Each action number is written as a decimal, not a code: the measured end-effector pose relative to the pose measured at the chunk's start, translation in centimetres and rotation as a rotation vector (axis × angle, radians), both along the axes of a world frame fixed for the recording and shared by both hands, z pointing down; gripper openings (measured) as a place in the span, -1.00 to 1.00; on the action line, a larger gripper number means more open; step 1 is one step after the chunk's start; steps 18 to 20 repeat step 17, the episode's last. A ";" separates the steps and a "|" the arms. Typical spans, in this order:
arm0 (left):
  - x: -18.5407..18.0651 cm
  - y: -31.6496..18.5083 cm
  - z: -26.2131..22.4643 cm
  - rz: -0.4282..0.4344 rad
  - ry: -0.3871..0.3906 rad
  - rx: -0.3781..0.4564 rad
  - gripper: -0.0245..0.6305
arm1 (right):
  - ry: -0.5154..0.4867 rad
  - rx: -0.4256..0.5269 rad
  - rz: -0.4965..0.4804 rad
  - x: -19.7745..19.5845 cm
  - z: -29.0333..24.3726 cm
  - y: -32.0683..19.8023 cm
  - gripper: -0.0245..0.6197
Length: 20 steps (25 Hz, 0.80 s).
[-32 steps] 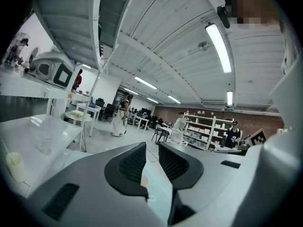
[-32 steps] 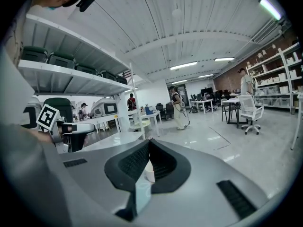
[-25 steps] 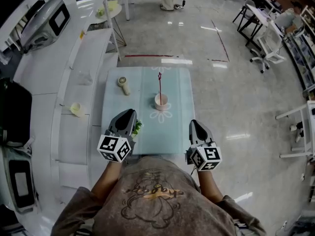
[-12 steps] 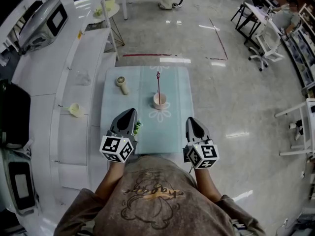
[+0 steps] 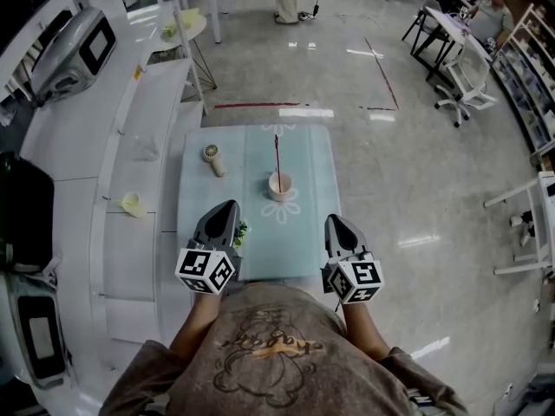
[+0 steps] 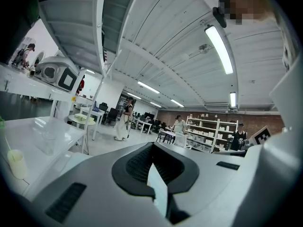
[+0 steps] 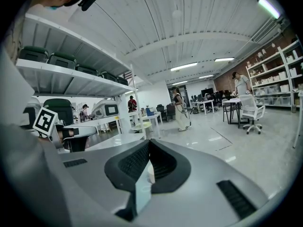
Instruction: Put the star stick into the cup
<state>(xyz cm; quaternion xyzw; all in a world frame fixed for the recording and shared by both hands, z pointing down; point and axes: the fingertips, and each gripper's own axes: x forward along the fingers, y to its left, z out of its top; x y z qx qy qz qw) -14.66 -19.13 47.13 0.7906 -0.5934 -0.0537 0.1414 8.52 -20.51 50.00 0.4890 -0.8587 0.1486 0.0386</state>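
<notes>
Left gripper (image 5: 229, 206) and right gripper (image 5: 335, 222) are both clenched on nothing; the job looks done.
I see them low in the frame at the near edge of the pale blue table (image 5: 308, 232), each with its jaws pressed together and nothing between them. At frame centre the thin red star stick (image 5: 277, 152) stands upright in the small white cup (image 5: 279, 185), well apart from both grippers. I judge no step is left.
</notes>
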 end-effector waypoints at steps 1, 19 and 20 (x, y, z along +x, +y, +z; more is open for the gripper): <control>0.0 -0.1 0.0 0.003 0.001 -0.001 -0.86 | -0.001 0.000 0.002 0.0 0.0 0.0 -0.92; 0.0 -0.7 0.3 0.003 0.021 -0.018 -0.86 | 0.001 -0.017 0.010 0.3 0.2 -0.3 -0.92; 0.0 -0.7 0.3 0.003 0.021 -0.018 -0.86 | 0.001 -0.017 0.010 0.3 0.2 -0.3 -0.92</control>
